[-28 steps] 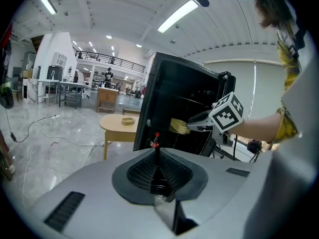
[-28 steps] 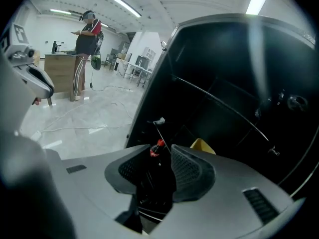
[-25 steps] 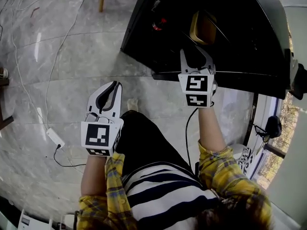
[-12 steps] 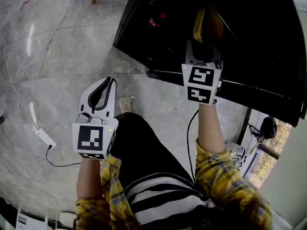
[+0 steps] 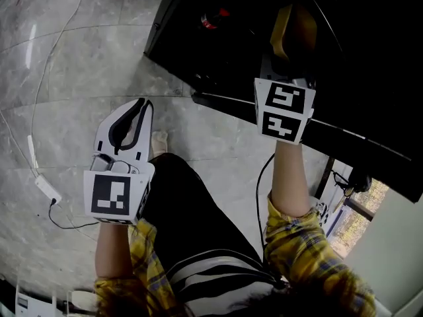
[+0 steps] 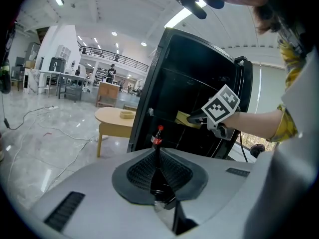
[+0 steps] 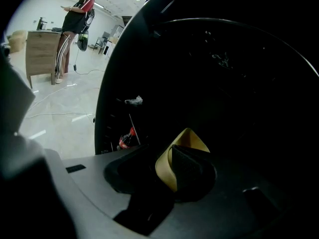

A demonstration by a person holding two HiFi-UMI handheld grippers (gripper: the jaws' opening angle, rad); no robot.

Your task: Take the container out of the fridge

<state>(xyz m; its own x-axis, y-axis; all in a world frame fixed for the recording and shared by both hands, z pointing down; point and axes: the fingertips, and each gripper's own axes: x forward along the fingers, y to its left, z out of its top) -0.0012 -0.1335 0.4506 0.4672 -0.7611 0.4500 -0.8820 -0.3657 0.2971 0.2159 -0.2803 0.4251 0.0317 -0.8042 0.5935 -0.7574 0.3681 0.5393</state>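
Right tongs [image 7: 167, 156]: reached into the open black fridge [image 5: 370, 58]. The jaws are opening and stand wide. In the right gripper view, one wall of the yellow container [image 7: 184, 138] stands between the two pads. The right-hand pad [image 7: 194, 171] lies against the inner face of that wall. I see no contact from the other pad, so I do not read this as a grip.

Container: inside the fridge, directly ahead of the right tongs. It sits tilted, with its open side turned towards the tongs. The interior is too dark for me to tell what it rests on.

Left tongs [image 6: 156, 158]: held outside the fridge, over the grey marble floor [image 5: 66, 111] and beside my leg in black trousers [image 5: 192, 203]. The jaws are closed, pad against pad, with nothing between them. In the left gripper view they point at the fridge front.

Other items:
- A cola bottle [image 5: 215, 18] with a red cap stands upright in the fridge, to the left of the container in the head view and well apart from it.
- A white cable [image 5: 36, 111] runs across the floor to a power strip [image 5: 43, 185], left of the left tongs.
- In the right gripper view, a person [image 7: 75, 24] stands in the distance next to a wooden cabinet [image 7: 40, 51].
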